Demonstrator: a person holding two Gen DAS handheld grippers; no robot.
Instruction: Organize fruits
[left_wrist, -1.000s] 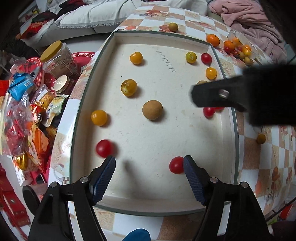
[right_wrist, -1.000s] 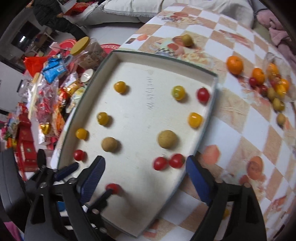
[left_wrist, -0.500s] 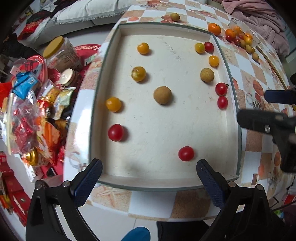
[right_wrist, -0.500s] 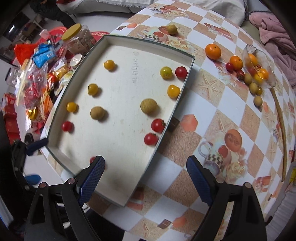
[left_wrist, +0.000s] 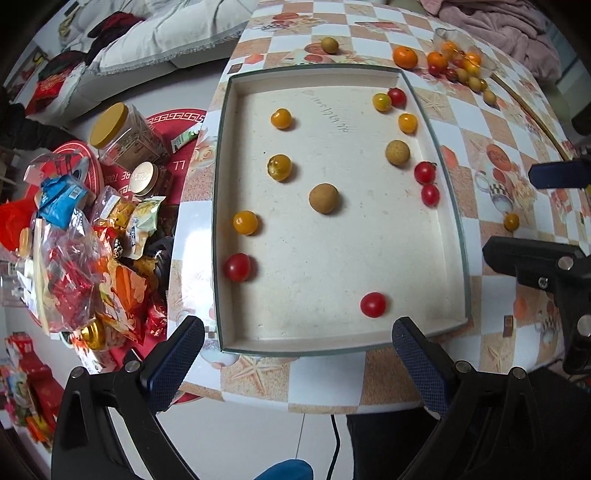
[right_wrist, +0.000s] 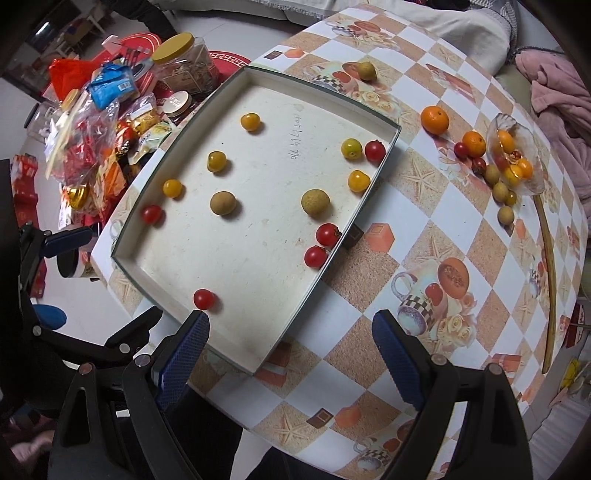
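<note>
Left wrist view looks straight down on the tray, where the nearest fruit, a red cherry tomato, lies just ahead of the left gripper and toward its right-hand finger; both fingers stand wide apart with nothing between them. From the right wrist view the same red cherry tomato sits just beyond the left finger of the right gripper, which also gapes empty over the tray's near corner and the table. Being round, the tomato offers no long axis to line up with. I judge the left gripper the nearer of the two. More loose fruit waits around the glass dish at the far right. Handwritten digits on the tray floor are legible only in part, perhaps "1105177". A red mat beside the jar shows "77", with other print too small to read.
</note>
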